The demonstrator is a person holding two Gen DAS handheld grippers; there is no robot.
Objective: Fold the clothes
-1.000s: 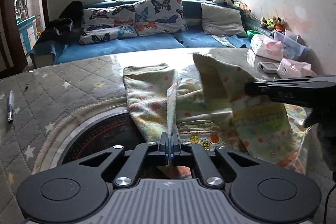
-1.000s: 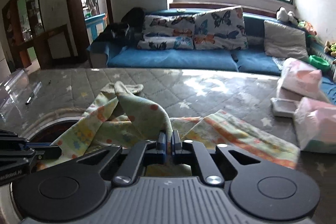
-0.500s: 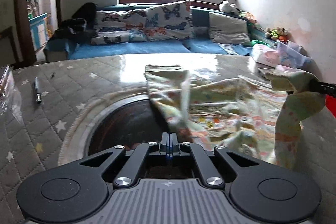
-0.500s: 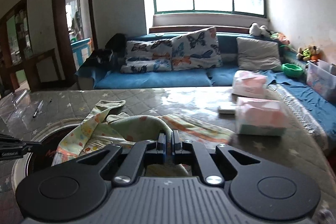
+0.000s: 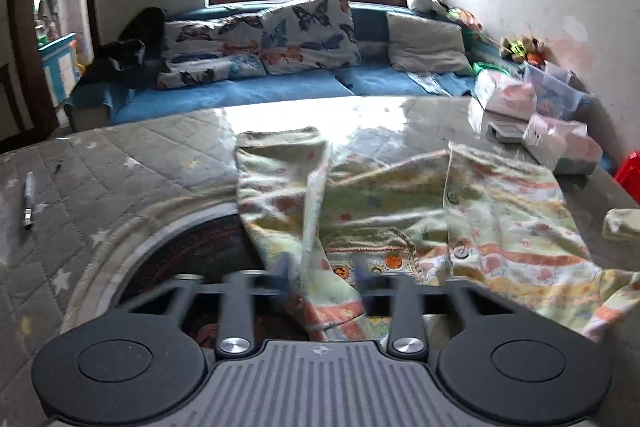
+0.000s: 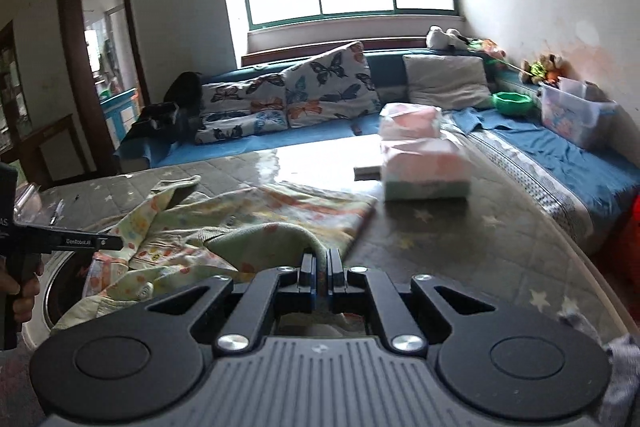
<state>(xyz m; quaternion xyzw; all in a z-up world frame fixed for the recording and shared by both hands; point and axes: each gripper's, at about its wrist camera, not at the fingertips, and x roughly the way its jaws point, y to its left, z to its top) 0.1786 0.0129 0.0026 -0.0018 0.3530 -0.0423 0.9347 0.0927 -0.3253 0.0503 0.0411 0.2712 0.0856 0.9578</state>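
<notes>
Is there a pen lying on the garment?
No, the pen lies on the quilted table cover, well left of the garment and not touching it.

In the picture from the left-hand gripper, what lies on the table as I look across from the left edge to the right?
Pen → dark round inset → patterned garment, spread out with the left gripper open around its near edge → pink-and-white packs.
</notes>
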